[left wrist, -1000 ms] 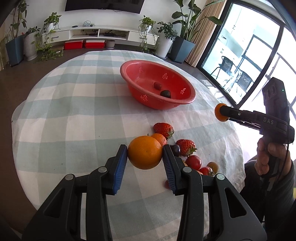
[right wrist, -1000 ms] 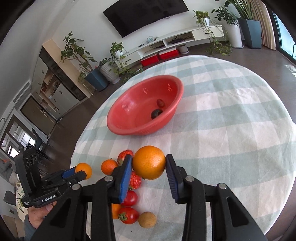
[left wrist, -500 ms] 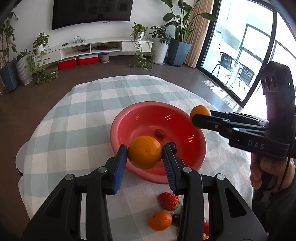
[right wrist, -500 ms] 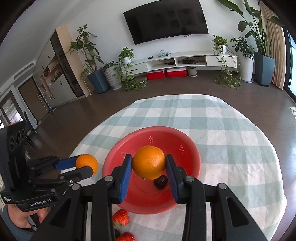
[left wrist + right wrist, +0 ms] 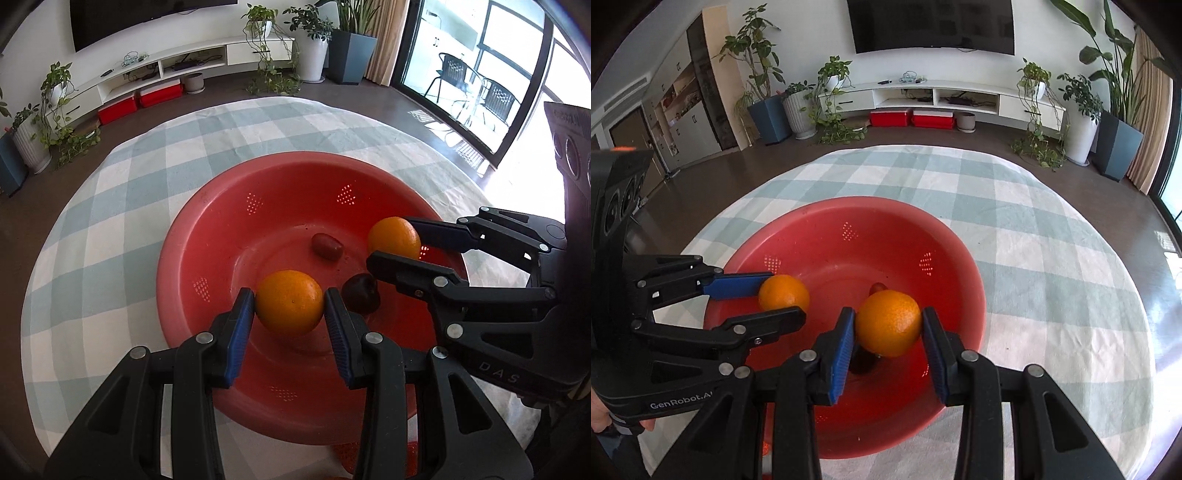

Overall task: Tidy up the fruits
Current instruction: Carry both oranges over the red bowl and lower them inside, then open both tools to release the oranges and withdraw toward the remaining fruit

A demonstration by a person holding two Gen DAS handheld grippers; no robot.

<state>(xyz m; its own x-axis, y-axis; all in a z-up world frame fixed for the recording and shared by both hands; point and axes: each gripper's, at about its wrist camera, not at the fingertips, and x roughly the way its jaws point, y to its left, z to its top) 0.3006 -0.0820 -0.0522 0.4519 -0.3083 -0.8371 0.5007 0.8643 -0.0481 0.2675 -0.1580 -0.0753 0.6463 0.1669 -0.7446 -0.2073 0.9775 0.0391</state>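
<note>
A red colander bowl (image 5: 221, 229) (image 5: 953, 251) sits on the checked tablecloth. My left gripper (image 5: 289, 306) is shut on an orange (image 5: 289, 302) and holds it over the bowl's near side. My right gripper (image 5: 888, 328) is shut on another orange (image 5: 888, 326), also over the bowl. Each gripper shows in the other's view: the right gripper (image 5: 397, 245) with its orange (image 5: 393, 238), the left gripper (image 5: 781, 302) with its orange (image 5: 783, 293). In the bowl lie a small red fruit (image 5: 326, 246) and a dark fruit (image 5: 361, 293).
The round table (image 5: 1052, 240) carries a green and white checked cloth. Beyond it are a TV shelf (image 5: 942, 96), potted plants (image 5: 1082, 122) and a glass door (image 5: 480, 74). A bit of red fruit (image 5: 764, 448) shows by the bowl's near rim.
Both grippers, each holding its orange, have moved from above the loose fruit forward and down over the red bowl. The bowl now fills the middle of both views.
</note>
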